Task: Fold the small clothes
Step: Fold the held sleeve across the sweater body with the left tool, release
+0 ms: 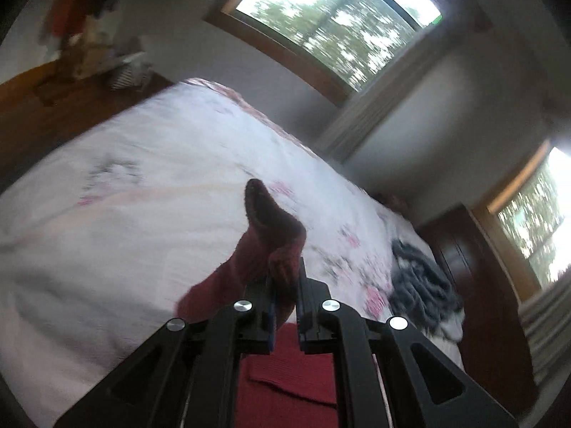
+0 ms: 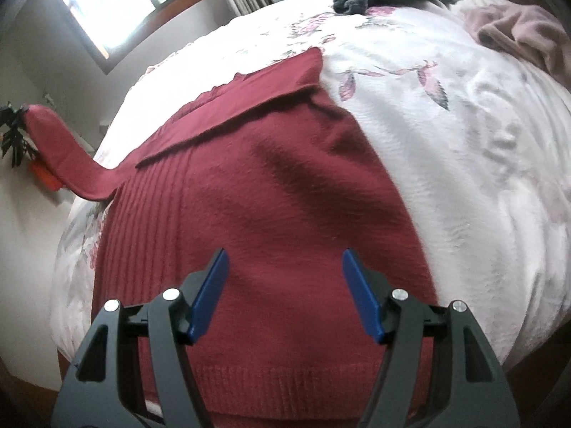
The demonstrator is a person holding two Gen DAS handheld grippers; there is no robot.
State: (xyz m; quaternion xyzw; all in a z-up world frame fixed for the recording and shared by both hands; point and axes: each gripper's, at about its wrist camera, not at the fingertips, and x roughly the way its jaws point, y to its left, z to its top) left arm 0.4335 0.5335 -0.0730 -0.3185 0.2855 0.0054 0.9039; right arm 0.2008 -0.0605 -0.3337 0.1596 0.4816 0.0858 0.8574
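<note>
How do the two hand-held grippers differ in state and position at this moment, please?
The left hand-held gripper is shut on the sweater's sleeve, lifting it off the bed; the right hand-held gripper is open and holds nothing. The left is raised with the sleeve; the right hangs over the sweater's body, near its hem. Both have black frames and blue pads.

Overexposed windows [image 1: 335, 18] glare; left view motion-blurred, fisheye edges dark.

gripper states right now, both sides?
Left gripper: shut on the red sweater's sleeve, lifted off the bed.
Right gripper: open, holding nothing, above the sweater body.
</note>
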